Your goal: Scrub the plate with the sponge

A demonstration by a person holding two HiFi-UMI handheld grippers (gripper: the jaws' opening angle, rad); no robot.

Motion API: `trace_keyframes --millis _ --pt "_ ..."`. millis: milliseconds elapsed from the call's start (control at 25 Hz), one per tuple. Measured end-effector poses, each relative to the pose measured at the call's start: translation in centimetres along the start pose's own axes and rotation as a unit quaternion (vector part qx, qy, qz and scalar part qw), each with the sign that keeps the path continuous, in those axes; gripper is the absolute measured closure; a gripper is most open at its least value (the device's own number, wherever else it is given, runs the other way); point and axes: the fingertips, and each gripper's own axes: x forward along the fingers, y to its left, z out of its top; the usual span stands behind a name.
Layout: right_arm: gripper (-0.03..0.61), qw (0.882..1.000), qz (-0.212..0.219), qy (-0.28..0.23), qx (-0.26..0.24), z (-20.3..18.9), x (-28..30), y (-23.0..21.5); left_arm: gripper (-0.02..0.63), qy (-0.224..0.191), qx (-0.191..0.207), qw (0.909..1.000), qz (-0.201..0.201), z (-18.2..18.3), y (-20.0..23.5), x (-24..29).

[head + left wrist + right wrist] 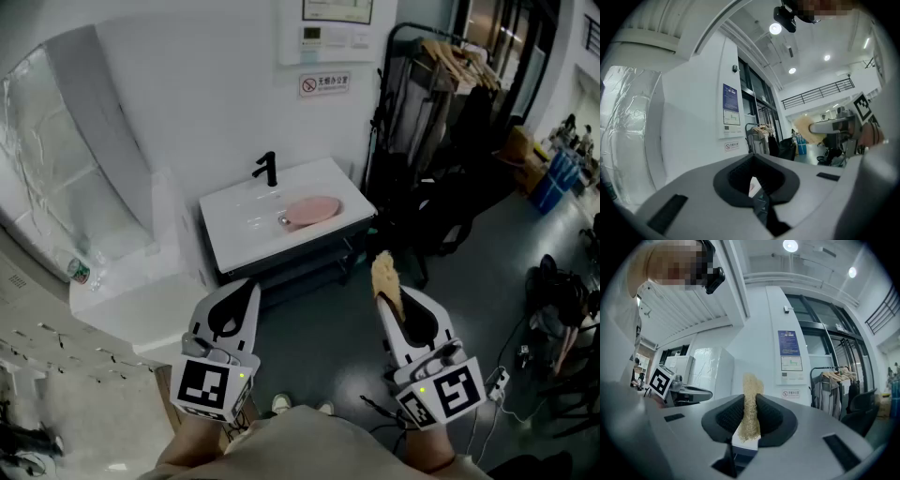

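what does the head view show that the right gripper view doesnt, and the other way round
Head view only: the white sink with the pink plate lying in it, the black faucet, and the floor.
Right gripper view only: the ceiling lights and the black camera on the person's head.
Both: the sponge clamped between the fingers of the right gripper, the left gripper, the clothes rack and the small prohibition sign on the wall.

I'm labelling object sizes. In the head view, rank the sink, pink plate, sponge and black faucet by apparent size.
1. Sink, largest.
2. Pink plate and sponge: about alike; the sponge is nearer the camera, so unranked.
3. Black faucet, smallest.
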Motion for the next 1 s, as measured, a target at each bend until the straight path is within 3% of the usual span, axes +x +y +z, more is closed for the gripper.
trace_keyframes --millis 560,1000 --pt "0.500 1.000 -0.003 -0.003 0.026 -0.7 -1.4 -2.3 0.607 0.005 0.007 0.9999 -0.010 0.1 -2.5 1.4" --pt "0.500 0.999 0.012 0.012 0.035 -3.1 -3.9 -6.0 0.607 0.021 0.008 0.9997 -0.009 -0.7 -7.9 3.5"
